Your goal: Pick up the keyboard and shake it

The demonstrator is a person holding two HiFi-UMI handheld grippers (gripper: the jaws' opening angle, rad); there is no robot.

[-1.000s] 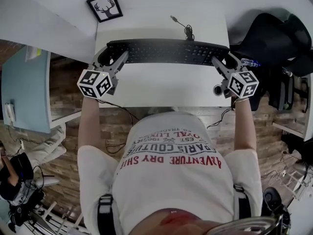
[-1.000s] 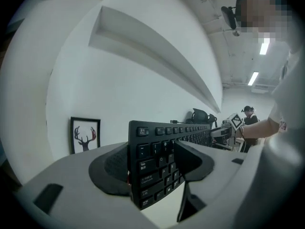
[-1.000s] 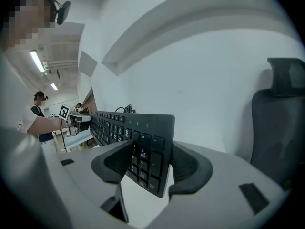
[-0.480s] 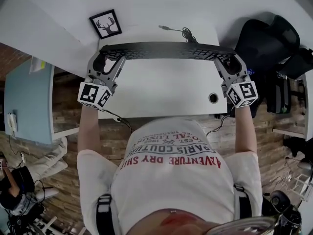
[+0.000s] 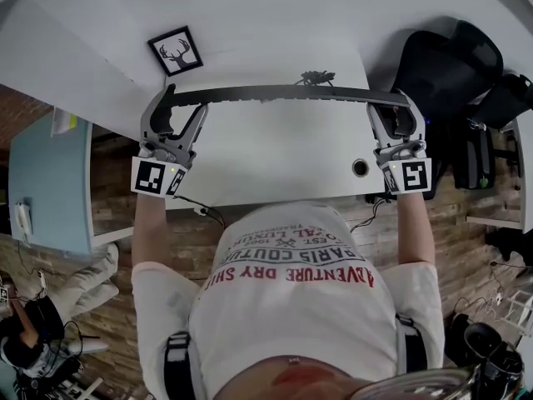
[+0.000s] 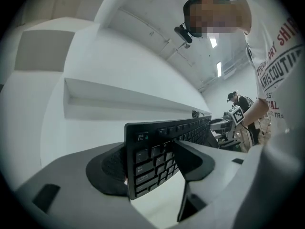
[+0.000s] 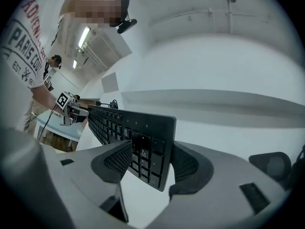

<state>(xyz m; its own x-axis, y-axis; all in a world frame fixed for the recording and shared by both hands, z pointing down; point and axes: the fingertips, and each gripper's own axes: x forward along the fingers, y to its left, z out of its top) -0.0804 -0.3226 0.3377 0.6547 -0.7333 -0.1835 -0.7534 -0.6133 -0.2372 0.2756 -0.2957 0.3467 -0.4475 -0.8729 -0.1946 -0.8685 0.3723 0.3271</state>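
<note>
The black keyboard (image 5: pixel 283 95) hangs above the white desk (image 5: pixel 275 152), turned on edge so the head view shows it as a thin dark strip. My left gripper (image 5: pixel 185 103) is shut on its left end, my right gripper (image 5: pixel 391 105) on its right end. In the left gripper view the keyboard (image 6: pixel 157 149) stands nearly upright between the pads (image 6: pixel 110 168), key side facing the right jaw. The right gripper view shows the keyboard's (image 7: pixel 138 130) other end clamped between the ribbed pads (image 7: pixel 119 160). Its cable (image 5: pixel 315 78) trails behind.
A framed deer picture (image 5: pixel 176 52) stands at the desk's back left. A round cable hole (image 5: pixel 360 167) sits near the front right. A black chair with bags (image 5: pixel 450 65) is to the right, a pale blue panel (image 5: pixel 42 182) to the left.
Both grippers have risen with the keyboard, lifting it off the desk. It has rolled from lying flat, keys up, to standing on edge.
</note>
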